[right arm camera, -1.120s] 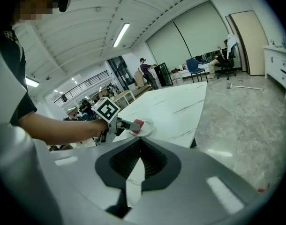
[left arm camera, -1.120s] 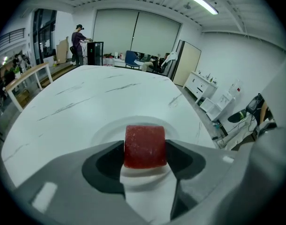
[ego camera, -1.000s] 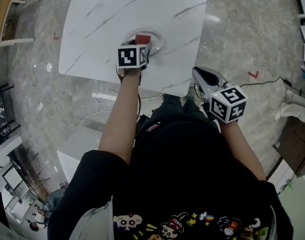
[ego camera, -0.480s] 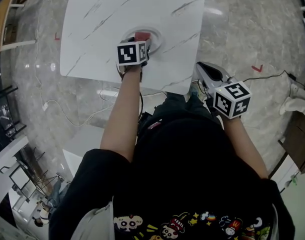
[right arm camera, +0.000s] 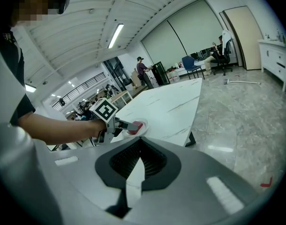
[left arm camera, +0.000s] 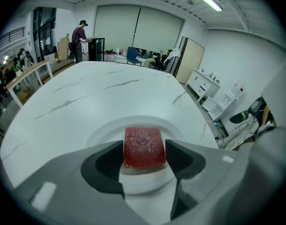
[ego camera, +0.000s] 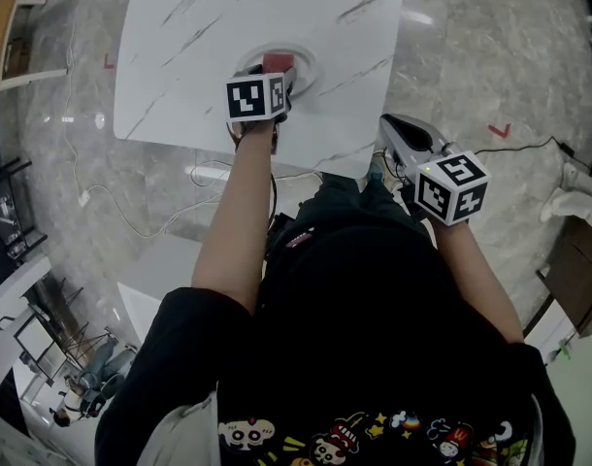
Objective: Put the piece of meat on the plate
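A red cube of meat [left arm camera: 143, 146] sits between the jaws of my left gripper [left arm camera: 144, 158], which is shut on it. The meat is low over the middle of a white plate [left arm camera: 105, 131]; I cannot tell whether it touches the plate. In the head view the meat [ego camera: 277, 62] and the plate [ego camera: 307, 70] lie near the front edge of the white marble table [ego camera: 228, 17], with the left gripper [ego camera: 279, 76] reaching in from the front. My right gripper [ego camera: 389, 124] hangs off the table's front right corner, shut and empty [right arm camera: 133, 172].
The table's front edge runs just behind the left gripper's cube. A white cable [ego camera: 141, 226] trails over the floor under the table. In the left gripper view a wooden chair [left arm camera: 26, 81] stands at the table's left, and a person stands far off.
Almost nothing differs: the left gripper stays at the plate with the meat, and the right gripper has drifted slightly to the right.
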A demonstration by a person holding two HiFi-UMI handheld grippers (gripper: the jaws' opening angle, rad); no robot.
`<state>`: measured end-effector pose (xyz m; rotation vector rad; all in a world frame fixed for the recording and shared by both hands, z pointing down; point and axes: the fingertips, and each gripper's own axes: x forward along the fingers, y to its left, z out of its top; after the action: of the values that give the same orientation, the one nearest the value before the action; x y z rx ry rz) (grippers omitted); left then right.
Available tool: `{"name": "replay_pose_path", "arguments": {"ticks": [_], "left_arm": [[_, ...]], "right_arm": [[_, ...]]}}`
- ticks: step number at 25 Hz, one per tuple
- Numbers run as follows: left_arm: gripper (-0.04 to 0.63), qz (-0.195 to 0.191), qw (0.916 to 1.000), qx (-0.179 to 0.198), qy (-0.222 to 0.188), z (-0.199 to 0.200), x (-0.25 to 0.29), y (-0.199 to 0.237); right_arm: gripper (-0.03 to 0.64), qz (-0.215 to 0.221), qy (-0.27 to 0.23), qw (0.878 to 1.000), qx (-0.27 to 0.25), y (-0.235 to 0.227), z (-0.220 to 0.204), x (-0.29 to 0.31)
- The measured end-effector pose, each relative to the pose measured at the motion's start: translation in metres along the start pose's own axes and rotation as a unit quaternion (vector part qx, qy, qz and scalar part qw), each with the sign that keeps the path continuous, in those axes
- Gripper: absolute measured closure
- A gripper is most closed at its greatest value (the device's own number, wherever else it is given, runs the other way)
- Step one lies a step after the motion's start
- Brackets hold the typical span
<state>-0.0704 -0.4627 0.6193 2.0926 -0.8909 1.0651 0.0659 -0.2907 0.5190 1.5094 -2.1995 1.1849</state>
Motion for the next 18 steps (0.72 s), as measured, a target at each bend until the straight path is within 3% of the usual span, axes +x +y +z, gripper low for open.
{"name": "replay_pose_path", "arguments": {"ticks": [7,10,14,18], "left_arm": [[0.211,-0.016,0.9986,-0.019,-0.047,0.006,-0.024,0.001],[0.279,-0.010,0.9961,-0.017,-0.086,0.014,-0.049,0.005],[0.366,-0.008,0.9880,-0.010,-0.154,0.025,-0.095,0.009],[0.396,-0.004,0.9775,-0.005,-0.211,0.027,-0.141,0.012]], "right_arm": [[0.592,0.013,0.000,1.000,-0.019,0.014,0.005,0.007],[0.592,0.018,0.000,0.999,-0.034,0.018,0.009,0.011],[0.593,0.021,-0.006,0.998,-0.052,0.030,0.017,0.016],[0.594,0.026,-0.020,0.996,-0.081,0.042,0.035,0.027]]}}
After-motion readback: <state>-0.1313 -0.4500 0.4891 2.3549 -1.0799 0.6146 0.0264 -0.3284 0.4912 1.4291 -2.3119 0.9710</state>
